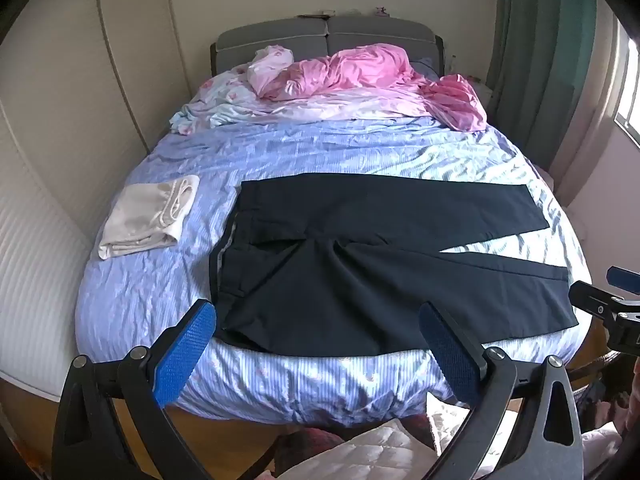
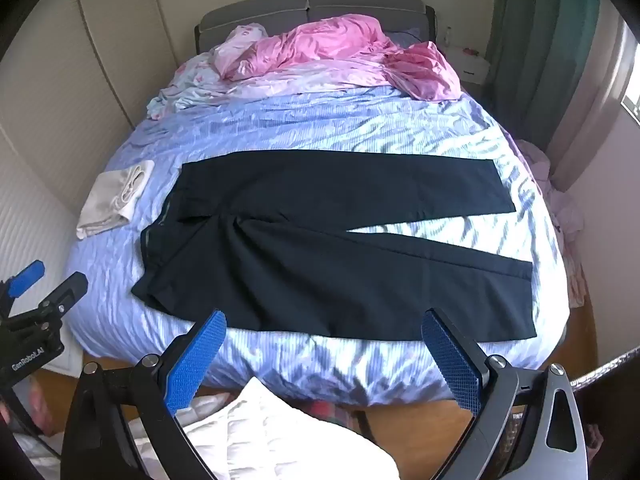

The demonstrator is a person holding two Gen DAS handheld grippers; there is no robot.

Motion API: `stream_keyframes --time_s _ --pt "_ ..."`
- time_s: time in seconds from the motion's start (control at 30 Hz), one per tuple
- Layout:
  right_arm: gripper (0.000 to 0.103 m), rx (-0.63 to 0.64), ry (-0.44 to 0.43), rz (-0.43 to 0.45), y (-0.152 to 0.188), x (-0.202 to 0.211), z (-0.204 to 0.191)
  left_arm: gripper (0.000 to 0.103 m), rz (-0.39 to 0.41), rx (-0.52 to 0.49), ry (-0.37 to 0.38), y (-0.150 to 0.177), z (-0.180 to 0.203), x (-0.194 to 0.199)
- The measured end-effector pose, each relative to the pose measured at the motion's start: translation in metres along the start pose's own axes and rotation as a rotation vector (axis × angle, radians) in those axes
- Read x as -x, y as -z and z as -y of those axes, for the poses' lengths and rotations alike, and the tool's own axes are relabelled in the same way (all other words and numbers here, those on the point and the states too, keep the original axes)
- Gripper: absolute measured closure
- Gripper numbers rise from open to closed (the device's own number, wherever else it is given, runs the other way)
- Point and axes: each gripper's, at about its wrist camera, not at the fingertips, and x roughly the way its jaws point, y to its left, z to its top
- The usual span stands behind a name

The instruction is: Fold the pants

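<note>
Pants [image 1: 360, 256] lie flat beyond both wide-open, empty grippers.

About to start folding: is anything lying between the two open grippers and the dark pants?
Nothing visible. The left gripper and right gripper hover open before the dark navy pants; the folded cream cloth lies aside.

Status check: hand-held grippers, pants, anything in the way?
Left hand-held gripper open, empty. Right hand-held gripper open, empty. Dark pants flat on bed, unfolded, legs splayed apart. Folded beige cloth beside waistband, not touching.
</note>
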Motion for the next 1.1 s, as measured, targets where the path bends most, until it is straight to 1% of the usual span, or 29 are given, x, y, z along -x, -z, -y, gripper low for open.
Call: stream_keyframes --time_s 0.13,0.3,0.37,0.47,0.57,0.67,1.1 --pt "0.003 0.001 -0.002 -0.004 -0.001 -0.001 0.001 0.000 0.002 -0.002 0.010 0.001 0.000 0.002" --pt "0.003 0.001 -0.004 -0.008 -0.003 -0.004 0.004 0.000 -0.001 -0.006 0.006 0.004 0.001 0.001" --pt "0.003 0.004 -0.005 -0.006 -0.005 -0.005 -0.001 0.000 -0.001 -0.009 0.007 0.006 0.002 0.001" --pt "0.003 0.005 -0.007 -0.009 -0.004 -0.005 -0.001 0.000 0.000 0.003 -0.001 0.004 0.005 0.001" --pt "0.003 0.005 -0.007 -0.013 -0.003 -0.005 0.000 0.000 0.004 0.019 -0.004 0.004 0.020 -0.002" --pt "0.003 0.021 -0.012 -0.016 -0.006 -0.009 0.005 0.000 0.006 0.017 -0.005 0.004 0.025 0.000" --pt "0.003 0.020 -0.014 -0.018 -0.006 -0.012 0.004 0.000 0.005 0.019 0.001 0.000 0.017 0.000"
